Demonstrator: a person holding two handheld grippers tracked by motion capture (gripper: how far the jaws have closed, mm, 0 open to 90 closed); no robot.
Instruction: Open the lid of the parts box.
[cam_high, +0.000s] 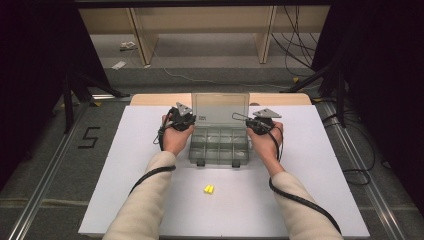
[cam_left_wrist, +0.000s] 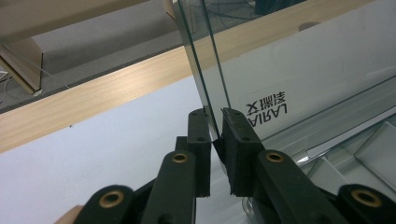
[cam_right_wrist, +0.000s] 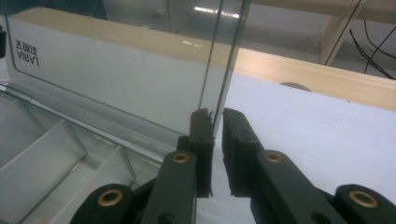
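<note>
The left tool (cam_left_wrist: 217, 128) pinches the left edge of the clear lid (cam_left_wrist: 299, 70) of a plastic compartment box; in the left gripper view its two black jaws stand close together with the thin edge of the lid clamped between their tips. The right tool (cam_right_wrist: 215, 122) sits at the lid's right edge: in the right gripper view the edge lies against the left jaw while a narrow gap shows before the right jaw, so it straddles the edge and whether it presses on it is hard to tell.

In the high view the left tool (cam_high: 181, 118) and the right tool (cam_high: 260, 122) flank the lid (cam_high: 220, 107), which stands upright at the back of the compartment box (cam_high: 219, 146). The hands cover most of each tool, so their jaws cannot be made out there.

The box lies open near the middle of the white desk (cam_high: 125, 150), its dividers visible through the clear plastic; its compartments look empty, though the picture is too coarse to be sure. A label on the lid (cam_left_wrist: 267, 108) reads mirrored through the plastic.

Nearer the person, well apart from the box, a small yellow object (cam_high: 209, 189) lies on the desk; its kind is too small to tell.
</note>
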